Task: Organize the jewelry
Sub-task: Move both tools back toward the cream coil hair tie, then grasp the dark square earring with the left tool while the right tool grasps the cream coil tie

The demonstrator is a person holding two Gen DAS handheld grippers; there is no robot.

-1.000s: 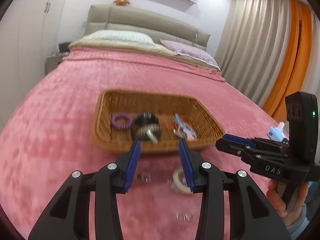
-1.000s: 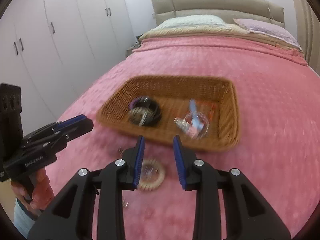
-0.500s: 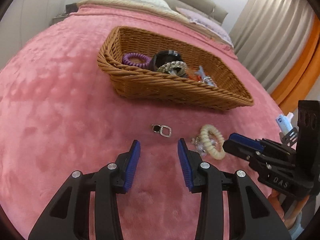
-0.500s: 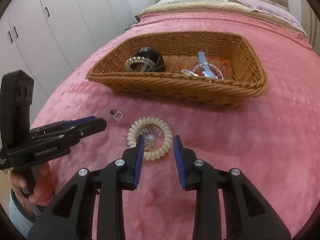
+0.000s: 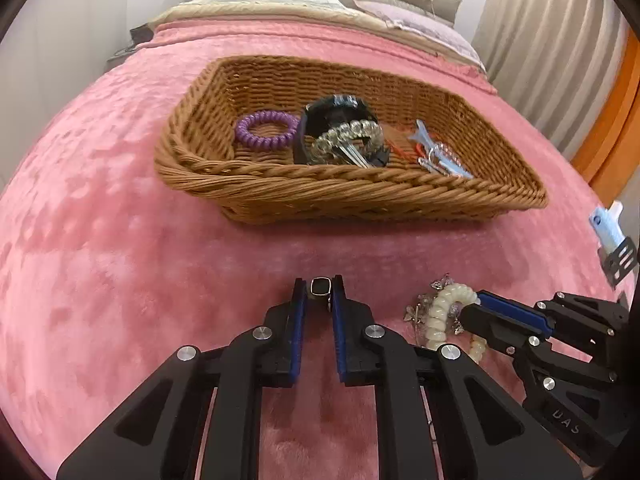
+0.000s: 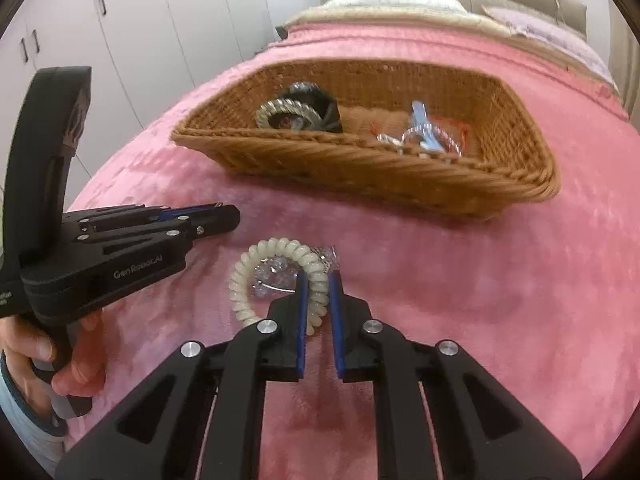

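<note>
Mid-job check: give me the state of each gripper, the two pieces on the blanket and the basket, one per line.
left gripper: jaws just closed, shut on the small square pendant.
right gripper: jaws just closed, shut on the cream coil bracelet.
small square pendant: pinched at the fingertips, on the pink blanket.
cream coil bracelet: lying flat, clear beaded piece inside its ring.
wicker basket: upright, open, holding several pieces.

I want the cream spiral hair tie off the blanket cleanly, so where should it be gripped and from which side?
Pinch across the cord of the cream hair tie on its near arc, coming down from above. It lies flat as an open ring, so one finger goes inside. The right gripper grips there now.
</note>
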